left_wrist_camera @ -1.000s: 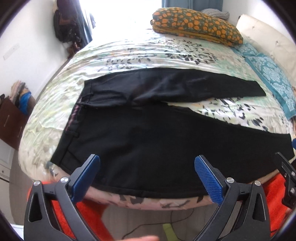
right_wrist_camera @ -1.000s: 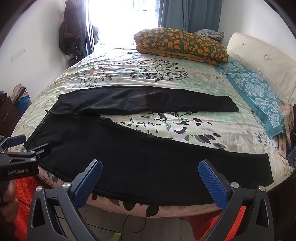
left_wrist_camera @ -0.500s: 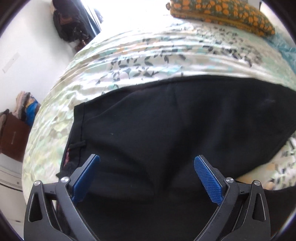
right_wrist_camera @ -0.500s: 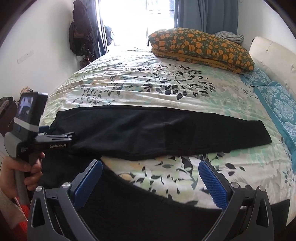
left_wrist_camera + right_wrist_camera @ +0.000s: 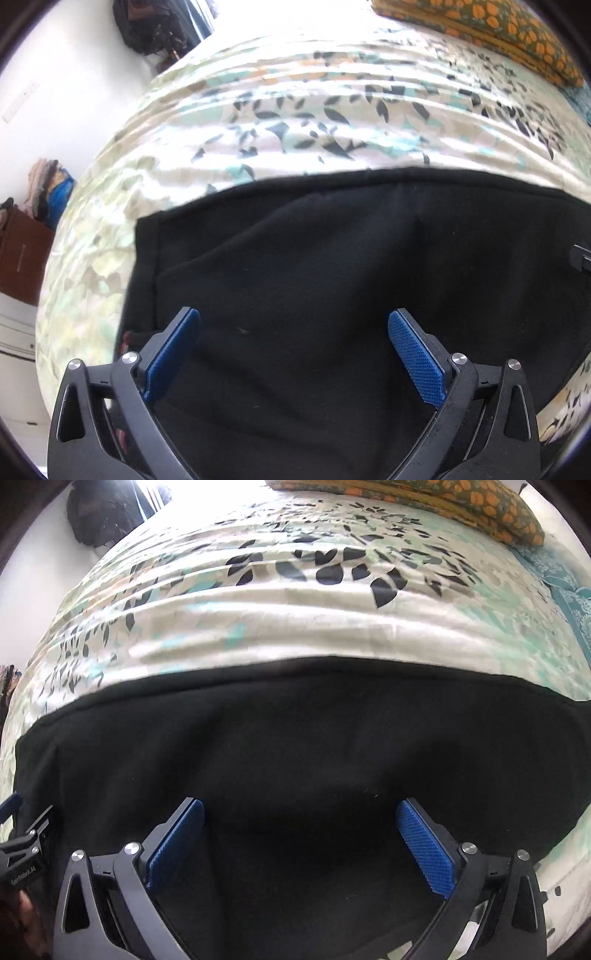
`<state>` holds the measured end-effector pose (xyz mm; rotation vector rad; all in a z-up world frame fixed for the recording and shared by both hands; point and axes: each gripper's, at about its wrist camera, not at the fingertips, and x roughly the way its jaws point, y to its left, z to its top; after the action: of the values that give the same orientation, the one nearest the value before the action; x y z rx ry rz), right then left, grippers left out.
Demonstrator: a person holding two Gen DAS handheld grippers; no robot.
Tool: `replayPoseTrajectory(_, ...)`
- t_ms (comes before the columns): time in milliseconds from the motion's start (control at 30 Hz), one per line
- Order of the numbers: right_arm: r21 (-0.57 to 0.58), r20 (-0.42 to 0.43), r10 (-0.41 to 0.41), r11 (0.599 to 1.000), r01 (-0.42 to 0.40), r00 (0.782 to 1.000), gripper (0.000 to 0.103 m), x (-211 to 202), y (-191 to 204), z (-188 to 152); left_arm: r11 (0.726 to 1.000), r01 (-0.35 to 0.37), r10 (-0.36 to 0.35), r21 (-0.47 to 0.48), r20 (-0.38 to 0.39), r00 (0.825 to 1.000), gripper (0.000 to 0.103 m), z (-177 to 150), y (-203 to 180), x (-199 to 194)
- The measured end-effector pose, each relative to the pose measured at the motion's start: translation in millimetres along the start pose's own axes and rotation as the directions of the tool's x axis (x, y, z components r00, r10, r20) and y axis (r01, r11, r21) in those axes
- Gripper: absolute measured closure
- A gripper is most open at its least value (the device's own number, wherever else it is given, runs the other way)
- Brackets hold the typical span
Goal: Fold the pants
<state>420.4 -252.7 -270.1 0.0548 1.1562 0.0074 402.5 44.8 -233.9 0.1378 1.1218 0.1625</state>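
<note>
While closing in from the wider view of half a second ago, now hovering low over the pants in the left wrist view: left gripper gaping wide, holding nothing, black cloth filling the lower and middle frame, waistband edge at centre left, floral bedspread and orange pillow pushed to the top. Meaning, probably, lining up a grasp near the waist.

Moving to the right wrist view: right gripper likewise spread wide and empty, dropping closer over the far leg spanning the middle frame, bedspread above, the other tool poking in at lower left. Suggesting both are preparing to pinch the cloth; no fold yet begun.
</note>
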Motion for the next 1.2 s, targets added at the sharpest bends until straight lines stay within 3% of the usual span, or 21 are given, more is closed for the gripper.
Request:
replayPoseTrajectory(100,-0.035,0.075,0.068,0.997,-0.065,0.995,0.000,-34,9,0,0.999,0.033,-0.032,-0.022,0.036,0.999,0.001,0,20,-5)
replayPoseTrajectory(233,-0.130,-0.013,0.149,0.980,-0.150,0.989,0.000,-14,63,3,0.998,-0.055,0.053,-0.039,-0.036,0.998,0.000,3,30,33)
replayPoseTrajectory(300,-0.157,-0.061,0.145,0.976,-0.153,0.988,0.000,13,92,3,0.996,-0.019,0.018,-0.086,-0.007,1.000,0.000,0,38,41)
replayPoseTrajectory(333,-0.168,-0.065,0.083,0.981,-0.093,0.994,0.000,28,103,7,0.995,-0.019,0.018,-0.098,-0.010,1.000,0.000,0,41,39)
replayPoseTrajectory(367,-0.175,-0.016,0.057,0.983,-0.059,0.998,0.000,30,108,11,0.995,-0.017,0.014,-0.103,-0.026,1.000,0.000,5,40,39)
replayPoseTrajectory(400,-0.163,0.023,0.057,0.985,-0.052,0.998,0.000,28,109,17,0.994,-0.034,0.030,-0.106,-0.041,0.999,0.000,8,40,34)
replayPoseTrajectory(467,-0.126,-0.003,0.087,0.988,-0.087,0.996,0.000,22,105,26,0.993,-0.066,0.065,-0.097,-0.016,0.998,0.001,17,45,21)
replayPoseTrajectory(567,-0.072,0.055,0.190,0.980,-0.186,0.980,0.000,-8,70,34,0.998,0.002,0.001,-0.057,0.055,0.998,0.001,18,33,-7)
replayPoseTrajectory(700,-0.102,0.060,0.080,0.992,-0.074,0.995,0.000,-28,8,22,0.993,0.118,-0.119,0.028,0.048,0.992,0.001,18,-16,-17)
replayPoseTrajectory(833,-0.014,-0.013,-0.074,0.997,0.074,0.997,0.000,-2,-90,17,0.987,0.056,-0.051,0.154,-0.033,0.998,0.000,11,-77,12)
replayPoseTrajectory(867,0.031,-0.043,-0.079,0.996,0.081,0.996,0.000,6,-119,18,0.986,0.035,-0.029,0.162,-0.038,0.999,0.000,7,-83,18)
replayPoseTrajectory(933,0.148,-0.006,0.002,0.989,-0.001,1.000,0.000,0,-172,16,0.991,0.031,-0.029,0.128,-0.019,0.999,0.001,7,-79,8)
replayPoseTrajectory(967,0.181,0.006,-0.029,0.983,0.027,1.000,0.000,-6,-191,16,0.993,0.044,-0.041,0.113,-0.034,0.999,0.001,8,-77,3)
replayPoseTrajectory(1033,0.194,0.033,-0.064,0.979,0.056,0.997,0.000,-19,-223,16,0.991,0.094,-0.093,0.095,-0.015,0.996,0.001,7,-76,-10)
replayPoseTrajectory(1100,0.177,0.039,-0.084,0.981,0.076,0.996,0.000,-20,-251,13,0.991,0.063,-0.064,0.116,0.001,0.998,0.001,3,-84,-12)
replayPoseTrajectory(1167,0.173,-0.010,-0.158,0.972,0.158,0.987,0.000,-8,-281,7,0.987,0.021,-0.015,0.157,-0.040,0.999,0.000,0,-98,9)
replayPoseTrajectory(1200,0.164,0.009,-0.128,0.978,0.125,0.992,0.000,-7,-292,6,0.990,0.025,-0.022,0.140,-0.023,1.000,0.000,0,-98,10)
